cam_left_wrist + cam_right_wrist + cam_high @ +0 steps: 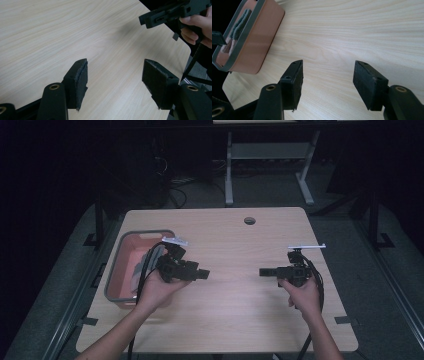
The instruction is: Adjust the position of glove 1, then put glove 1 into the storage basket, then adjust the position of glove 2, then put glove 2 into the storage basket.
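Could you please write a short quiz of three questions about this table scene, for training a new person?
1. True or false: the left gripper holds a cloth between its jaws.
2. Where does the pink bin stand? A) at the table's left edge, beside the left hand; B) in the middle of the table; C) under the right gripper.
3. Fill in: in the right gripper view, both jaws stand ____ above the bare wooden table.

Key
1. False: its jaws are apart with nothing between them.
2. A.
3. Open (apart).
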`<state>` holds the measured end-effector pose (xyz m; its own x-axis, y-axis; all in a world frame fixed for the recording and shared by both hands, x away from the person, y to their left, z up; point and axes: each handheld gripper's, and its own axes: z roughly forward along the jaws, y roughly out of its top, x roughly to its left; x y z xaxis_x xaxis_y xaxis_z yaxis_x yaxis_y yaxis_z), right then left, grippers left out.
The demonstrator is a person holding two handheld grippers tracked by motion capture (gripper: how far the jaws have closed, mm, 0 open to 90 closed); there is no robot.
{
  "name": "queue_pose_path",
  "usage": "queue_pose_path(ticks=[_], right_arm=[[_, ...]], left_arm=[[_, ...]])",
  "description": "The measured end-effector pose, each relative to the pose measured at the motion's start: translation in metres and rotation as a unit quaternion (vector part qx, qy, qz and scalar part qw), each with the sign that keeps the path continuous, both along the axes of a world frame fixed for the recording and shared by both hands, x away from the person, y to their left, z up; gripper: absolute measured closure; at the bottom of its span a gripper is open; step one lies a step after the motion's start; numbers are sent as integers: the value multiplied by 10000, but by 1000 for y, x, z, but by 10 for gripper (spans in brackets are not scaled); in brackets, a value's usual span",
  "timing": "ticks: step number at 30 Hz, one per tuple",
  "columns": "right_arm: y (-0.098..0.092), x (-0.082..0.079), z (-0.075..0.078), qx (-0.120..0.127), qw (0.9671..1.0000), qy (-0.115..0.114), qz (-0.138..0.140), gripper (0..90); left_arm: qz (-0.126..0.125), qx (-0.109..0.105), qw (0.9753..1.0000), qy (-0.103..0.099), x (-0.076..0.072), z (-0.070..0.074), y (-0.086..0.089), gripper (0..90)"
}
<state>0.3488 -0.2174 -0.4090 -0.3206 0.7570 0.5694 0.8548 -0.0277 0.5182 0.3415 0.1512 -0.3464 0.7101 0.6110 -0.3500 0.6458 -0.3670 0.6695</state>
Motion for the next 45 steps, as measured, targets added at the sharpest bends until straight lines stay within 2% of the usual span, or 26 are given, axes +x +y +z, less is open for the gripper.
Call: queue_pose_path(ticks=[19,29,35,45], right_arm=[[-14,-7,-4,-27,10000,4,-88,398],[-26,-14,-14,-73,9998,110,-170,389],[-39,-23,-17,-117,9997,85,-216,385],[-58,-35,-27,-105,9992,125,-353,381]], left_arm=[[-211,-8,9998,-26,-4,-2,-22,340],[-426,35,9991,35,-9,-13,-43,316],[-570,65,9984,24,-14,-18,-56,302],[-674,25,9976,137,-23,-35,-68,295]])
